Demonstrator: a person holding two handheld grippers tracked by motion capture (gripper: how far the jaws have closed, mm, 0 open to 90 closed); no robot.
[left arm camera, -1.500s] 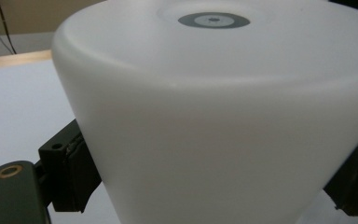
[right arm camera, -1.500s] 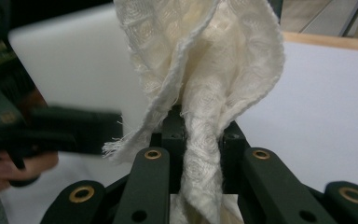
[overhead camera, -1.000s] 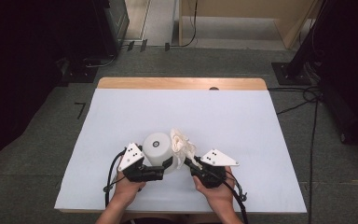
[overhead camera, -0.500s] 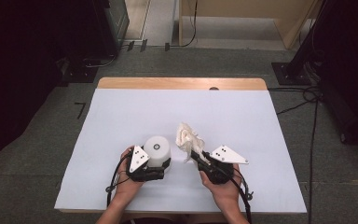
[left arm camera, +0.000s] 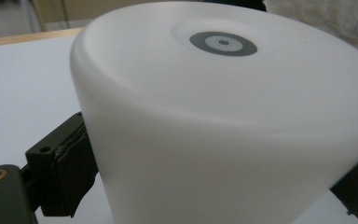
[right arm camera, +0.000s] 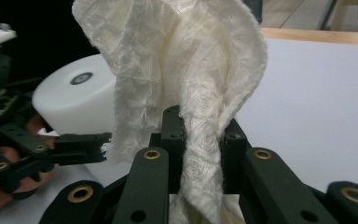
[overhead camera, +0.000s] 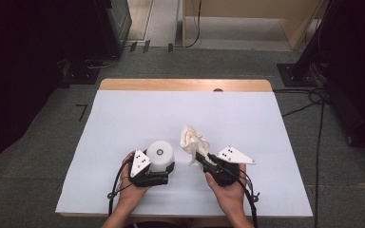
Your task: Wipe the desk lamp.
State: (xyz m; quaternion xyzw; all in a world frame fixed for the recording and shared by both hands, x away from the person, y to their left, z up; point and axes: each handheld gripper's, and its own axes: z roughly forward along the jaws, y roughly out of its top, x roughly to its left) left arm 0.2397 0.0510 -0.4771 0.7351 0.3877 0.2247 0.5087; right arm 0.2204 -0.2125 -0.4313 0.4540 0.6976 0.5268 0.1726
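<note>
A white, smooth cylinder (overhead camera: pixel 160 153) with a grey ring on its top stands on the white tabletop (overhead camera: pixel 138 114) near the front. My left gripper (overhead camera: pixel 164 167) is shut on its lower body; in the left gripper view the cylinder (left arm camera: pixel 223 116) sits between the black pads (left arm camera: pixel 70 179). Just right of it, my right gripper (overhead camera: pixel 202 157) is shut on a crumpled white tissue (overhead camera: pixel 193 140), which stands up from the jaws clear of the table. In the right gripper view the tissue (right arm camera: pixel 186 70) rises out of the gripper (right arm camera: pixel 200 135), with the cylinder (right arm camera: pixel 74 100) behind it at left.
A bare wooden strip (overhead camera: pixel 185 85) runs along the table's far edge. Dark equipment (overhead camera: pixel 52 42) stands on the floor at the left and a black stand with cables (overhead camera: pixel 313 95) at the right. White surface stretches beyond both grippers.
The tissue has come away from the cylinder's right side and now stands apart from it, held up by the right gripper. The left gripper and cylinder barely shifted.
</note>
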